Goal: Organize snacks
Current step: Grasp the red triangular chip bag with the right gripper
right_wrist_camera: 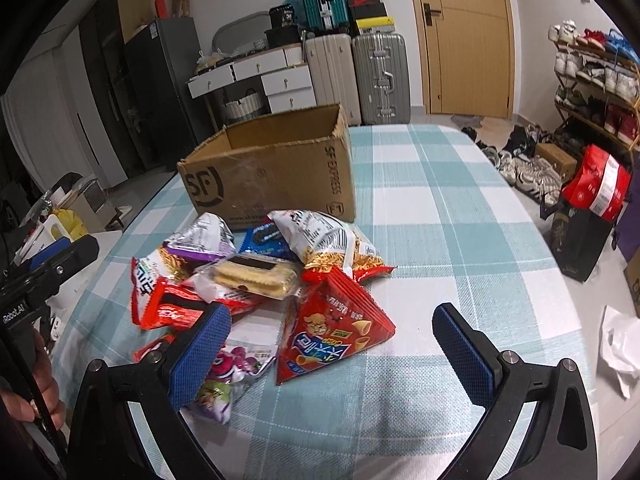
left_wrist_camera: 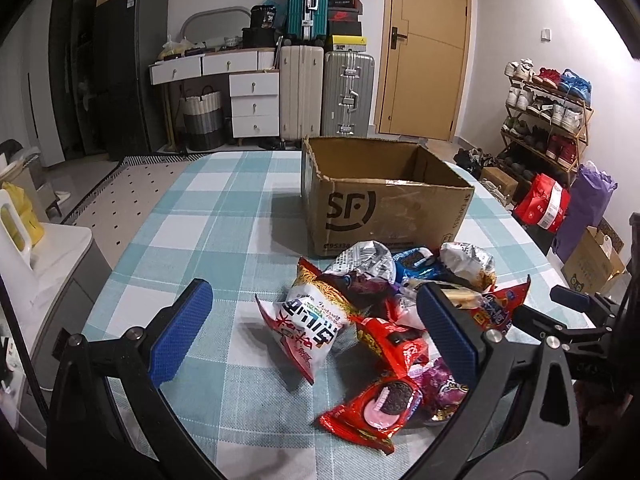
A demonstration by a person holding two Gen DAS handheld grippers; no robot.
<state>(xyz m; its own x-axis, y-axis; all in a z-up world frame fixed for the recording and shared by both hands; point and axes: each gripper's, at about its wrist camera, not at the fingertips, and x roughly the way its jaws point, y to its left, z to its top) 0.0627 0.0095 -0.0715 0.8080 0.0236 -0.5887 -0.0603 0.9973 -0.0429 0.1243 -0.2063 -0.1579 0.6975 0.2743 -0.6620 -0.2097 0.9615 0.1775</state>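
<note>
A pile of snack packets [left_wrist_camera: 392, 312] lies on the checked tablecloth in front of an open, empty cardboard SF box [left_wrist_camera: 384, 204]. My left gripper [left_wrist_camera: 316, 332] is open, hovering over the pile's left side, with a white and red noodle packet [left_wrist_camera: 308, 320] between its fingers. In the right wrist view the box [right_wrist_camera: 272, 172] stands behind the pile [right_wrist_camera: 260, 272]. My right gripper [right_wrist_camera: 336, 344] is open above a red triangular crisp packet [right_wrist_camera: 332, 332]. A cracker sandwich pack [right_wrist_camera: 256, 274] lies on top of the pile.
The table [right_wrist_camera: 440, 216] has a blue and white checked cloth. Suitcases [left_wrist_camera: 324, 92], drawers and a door stand behind. A shoe rack [left_wrist_camera: 548, 116] and bags stand at the right. A white cabinet [left_wrist_camera: 48, 264] stands left of the table.
</note>
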